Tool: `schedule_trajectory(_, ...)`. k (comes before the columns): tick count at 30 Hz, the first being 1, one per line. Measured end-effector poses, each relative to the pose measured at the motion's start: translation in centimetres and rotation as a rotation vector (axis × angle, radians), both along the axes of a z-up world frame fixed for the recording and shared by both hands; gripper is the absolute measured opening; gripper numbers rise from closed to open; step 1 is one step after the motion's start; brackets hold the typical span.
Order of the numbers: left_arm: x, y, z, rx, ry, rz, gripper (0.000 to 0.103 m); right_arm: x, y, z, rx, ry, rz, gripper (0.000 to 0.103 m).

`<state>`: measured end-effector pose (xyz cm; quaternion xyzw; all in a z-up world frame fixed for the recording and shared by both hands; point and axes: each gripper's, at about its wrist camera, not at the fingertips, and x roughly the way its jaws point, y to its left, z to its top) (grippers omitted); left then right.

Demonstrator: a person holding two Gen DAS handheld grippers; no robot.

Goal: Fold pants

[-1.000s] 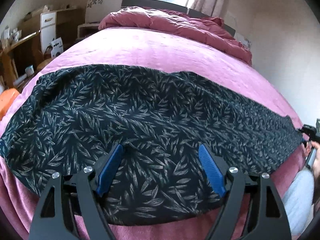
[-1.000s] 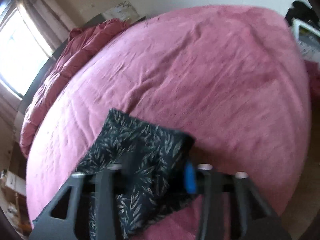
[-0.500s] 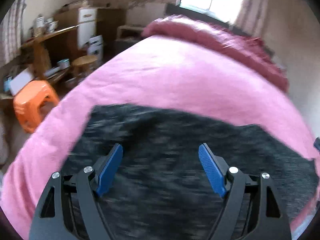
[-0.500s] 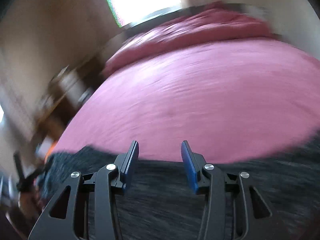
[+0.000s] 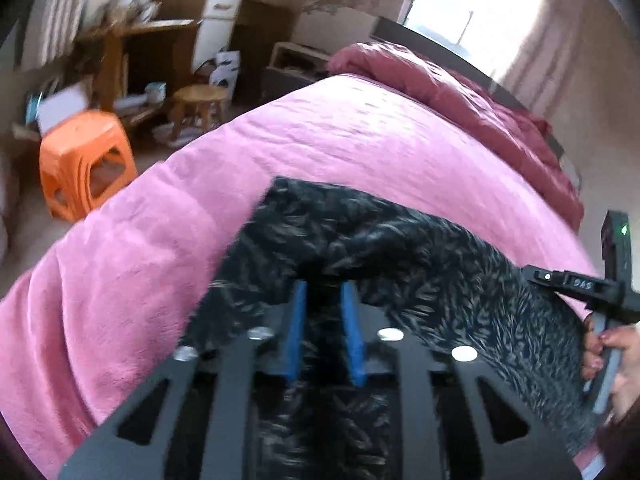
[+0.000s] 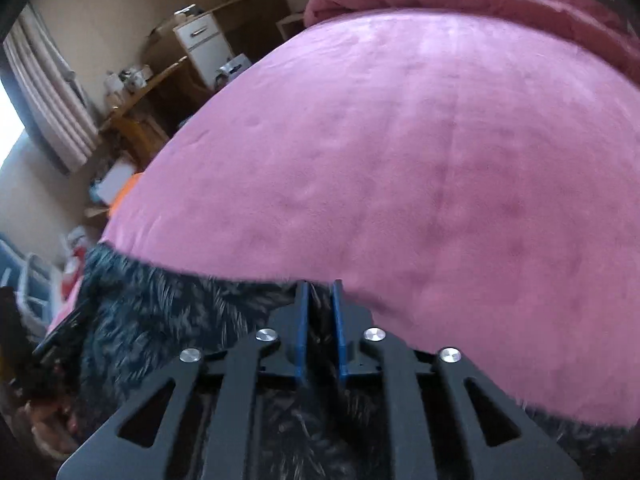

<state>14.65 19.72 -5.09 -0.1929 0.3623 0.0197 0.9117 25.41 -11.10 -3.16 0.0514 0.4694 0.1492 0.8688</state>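
The pants (image 5: 420,264) are dark navy with a pale leaf print and lie across the near side of a pink bed. My left gripper (image 5: 323,292) is shut on a raised fold of the pants, the blue pads pinching the fabric. My right gripper (image 6: 320,292) is shut on the pants (image 6: 168,312) at their far edge, with fabric bunched between the pads. The right gripper's body also shows at the right of the left wrist view (image 5: 580,288), held by a hand.
The pink bedspread (image 6: 420,152) fills the area beyond the pants. A crumpled red duvet (image 5: 460,96) lies at the head of the bed. An orange plastic stool (image 5: 80,160), a wooden stool (image 5: 198,104) and cluttered shelves stand on the floor to the left.
Both grippers were open half a second ago and have closed on the pants. The left gripper has swung left along the pants and lifted a fold.
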Motion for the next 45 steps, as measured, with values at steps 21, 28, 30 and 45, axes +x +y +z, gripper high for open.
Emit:
schedule_trajectory(21,0.2,-10.6,6.2,0.246,-0.187,-0.098,0.076,-10.1,-6.4,3.0,0.004,-0.131,-0.006,0.000)
schedule_trajectory(28,7.1,-13.7,1.6,0.392,0.044,-0.170,0.079,-10.1,-5.3,0.4,-0.015,-0.117,-0.005,0.000)
schedule_trajectory(30,8.1,-12.2,-0.2,0.398,0.085,-0.136,0.088,-9.3,-5.0,-0.1,-0.018,-0.120,-0.014,0.000)
schedule_trajectory(45,3.6,-12.4,1.0,0.292,-0.033,-0.101,0.092,-12.9,-10.3,4.1,0.166,-0.166,-0.156,0.083)
